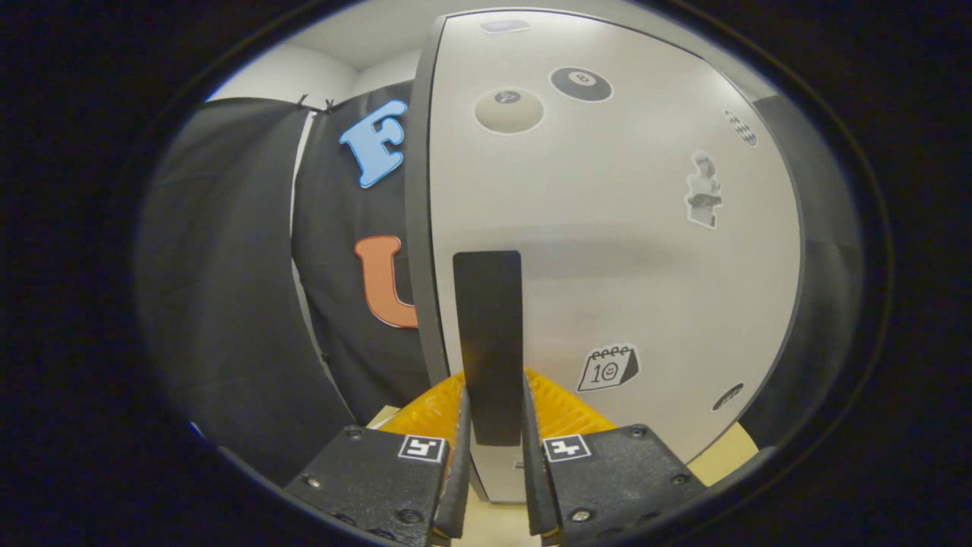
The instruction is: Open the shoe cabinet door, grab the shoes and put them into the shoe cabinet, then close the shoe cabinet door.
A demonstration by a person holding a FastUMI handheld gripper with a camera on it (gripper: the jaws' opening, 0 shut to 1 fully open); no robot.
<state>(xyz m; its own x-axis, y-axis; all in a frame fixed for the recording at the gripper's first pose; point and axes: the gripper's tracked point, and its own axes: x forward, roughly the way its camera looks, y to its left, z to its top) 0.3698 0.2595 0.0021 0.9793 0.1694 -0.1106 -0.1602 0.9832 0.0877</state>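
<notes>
Door (607, 228) of the shoe cabinet, pale grey-white, takes up the centre and right of the frame, seen from very close. Its left edge (419, 213) runs as a darker grey band from the top centre down toward the fingers.

Handle (488, 346): a tall, dark, flat vertical bar on the door face, lower centre of the frame. Its lower end sits between the two fingers.

Hand-held gripper (492, 425): fingers at the bottom centre, drawn in to a narrow gap, one on either side of the handle. Both inner faces lie against the handle's sides, so the grip appears closed on it. Each finger block carries a small square black-and-white marker on top.

Stickers on the door:
- two billiard-ball stickers near the top, a pale one (509, 111) and a dark one (581, 83) to its right
- calendar sticker with a smiley (607, 368), lower right of the handle
- a grey figure-shaped sticker (705, 190) at the right; detail too blurred to tell
- small dark marks near the right rim, unclear

Black cloth wall (228, 289) hangs in the left half of the frame, behind the door's edge. Pale light-wood surface (729, 452) shows at the lower right, below the door.
</notes>
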